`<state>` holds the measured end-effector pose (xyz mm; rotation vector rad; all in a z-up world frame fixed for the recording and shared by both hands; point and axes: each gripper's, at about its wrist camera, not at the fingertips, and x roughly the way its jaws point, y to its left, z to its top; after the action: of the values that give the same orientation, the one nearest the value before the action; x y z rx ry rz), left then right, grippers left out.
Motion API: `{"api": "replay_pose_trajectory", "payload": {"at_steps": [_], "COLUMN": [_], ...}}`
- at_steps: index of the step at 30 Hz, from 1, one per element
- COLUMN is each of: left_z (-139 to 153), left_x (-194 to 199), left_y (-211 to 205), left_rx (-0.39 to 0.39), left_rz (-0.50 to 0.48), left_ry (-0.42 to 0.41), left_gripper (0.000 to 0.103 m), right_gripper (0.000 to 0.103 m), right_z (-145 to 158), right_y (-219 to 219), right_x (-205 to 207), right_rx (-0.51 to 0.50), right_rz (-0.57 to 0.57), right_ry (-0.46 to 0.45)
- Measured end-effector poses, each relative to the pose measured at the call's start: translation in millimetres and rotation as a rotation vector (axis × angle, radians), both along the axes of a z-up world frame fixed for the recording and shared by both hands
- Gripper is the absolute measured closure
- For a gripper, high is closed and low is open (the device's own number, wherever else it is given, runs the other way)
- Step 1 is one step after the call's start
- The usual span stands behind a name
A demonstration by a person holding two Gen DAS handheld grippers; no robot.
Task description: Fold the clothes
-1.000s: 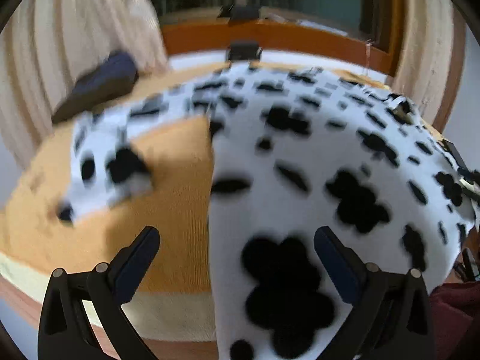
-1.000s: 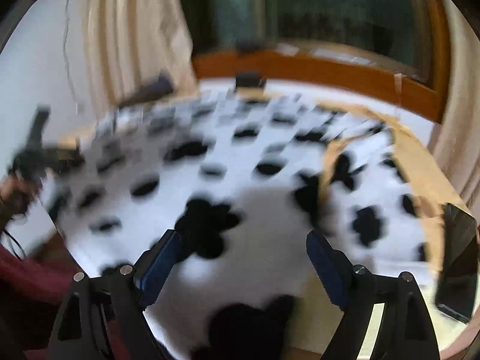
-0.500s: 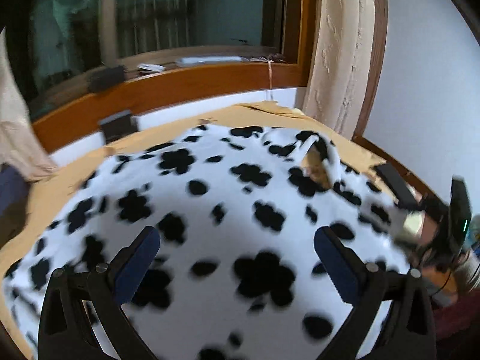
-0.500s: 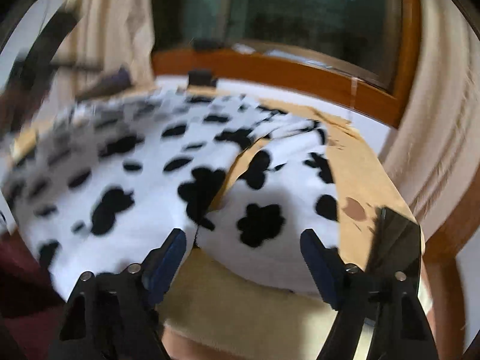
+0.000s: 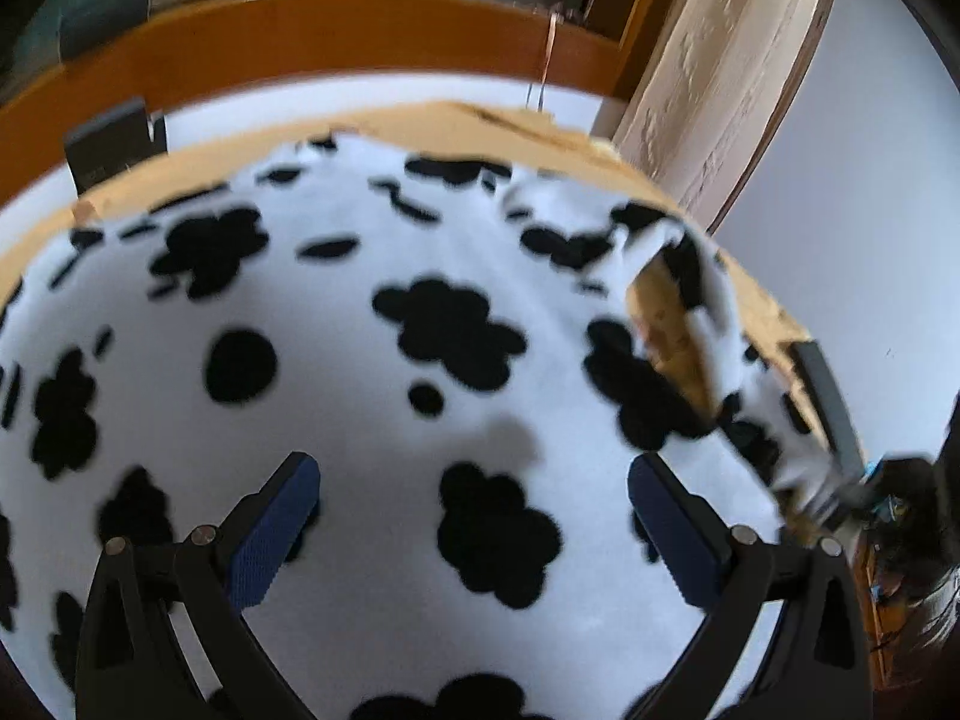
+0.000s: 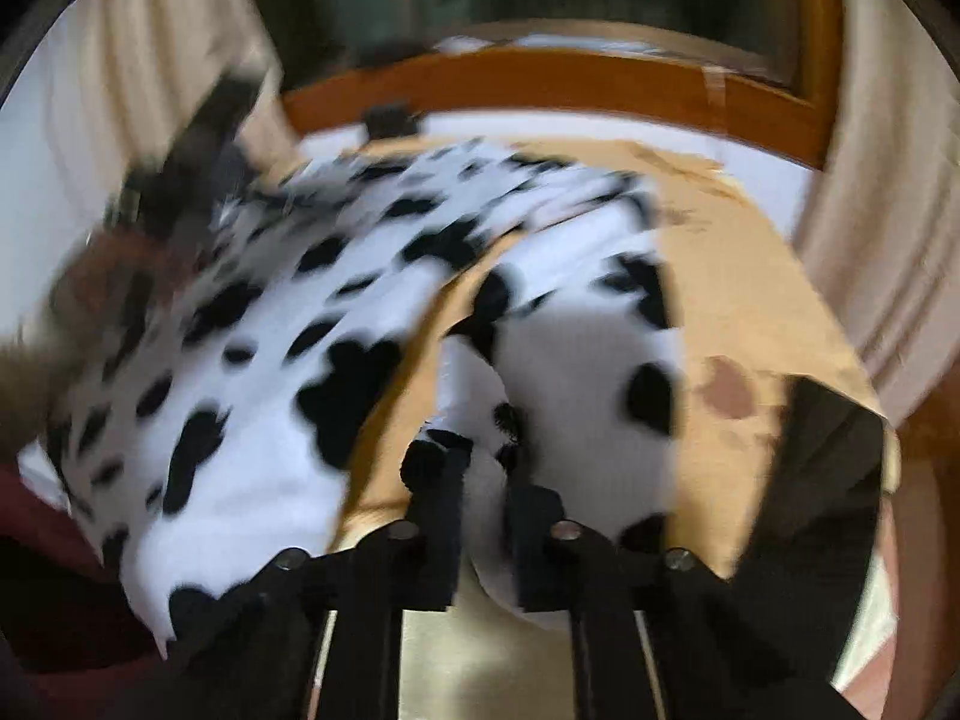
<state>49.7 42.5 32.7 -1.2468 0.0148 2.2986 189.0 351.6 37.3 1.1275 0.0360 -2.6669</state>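
Note:
A white fleece garment with black cow spots (image 5: 384, 396) lies spread over a tan-covered table (image 5: 420, 120). My left gripper (image 5: 474, 516) is open and empty just above the garment's middle. In the right wrist view the same garment (image 6: 252, 360) shows with one part folded back at the right. My right gripper (image 6: 483, 480) is shut on a white fold of the garment's near edge (image 6: 486, 498), next to the bare tan cloth (image 6: 750, 300).
A dark flat phone-like slab (image 6: 822, 480) lies on the table's right edge. A wooden window frame (image 5: 300, 42) and cream curtains (image 5: 720, 96) stand behind. A small black object (image 5: 111, 144) sits at the table's far edge. The other gripper shows blurred at far left (image 6: 192, 168).
My right gripper has closed on the garment's near edge; it was open half a second ago. My left gripper has swung rightward over the garment and stays open.

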Motion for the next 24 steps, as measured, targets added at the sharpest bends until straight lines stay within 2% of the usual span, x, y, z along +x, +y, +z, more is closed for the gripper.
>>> {"api": "replay_pose_trajectory", "payload": {"at_steps": [7, 11, 16, 19, 24], "left_z": [-20.0, -20.5, -20.9, -20.9, -21.0], "left_x": [6.5, 5.4, 1.2, -0.3, 0.1], "left_y": [-4.1, -7.4, -17.6, -19.4, -18.3], "left_rx": [0.024, 0.046, 0.125, 0.143, 0.136], "left_rz": [0.003, 0.003, 0.007, 0.009, 0.008], "left_ry": [0.039, 0.042, 0.022, 0.019, 0.021], "left_gripper": [0.000, 0.000, 0.000, 0.000, 0.000], "right_gripper": [0.092, 0.092, 0.093, 0.093, 0.093], "right_z": [58.9, 88.0, 119.8, 129.7, 122.3], "right_y": [67.3, 89.0, 118.4, 137.1, 165.7], "right_x": [3.4, 4.1, 4.4, -8.9, -62.8], "right_rx": [0.052, 0.053, 0.043, 0.076, 0.129], "right_rz": [-0.317, -0.422, -0.559, -0.629, -0.691], "right_ry": [0.206, 0.301, 0.422, 0.442, 0.366]}}
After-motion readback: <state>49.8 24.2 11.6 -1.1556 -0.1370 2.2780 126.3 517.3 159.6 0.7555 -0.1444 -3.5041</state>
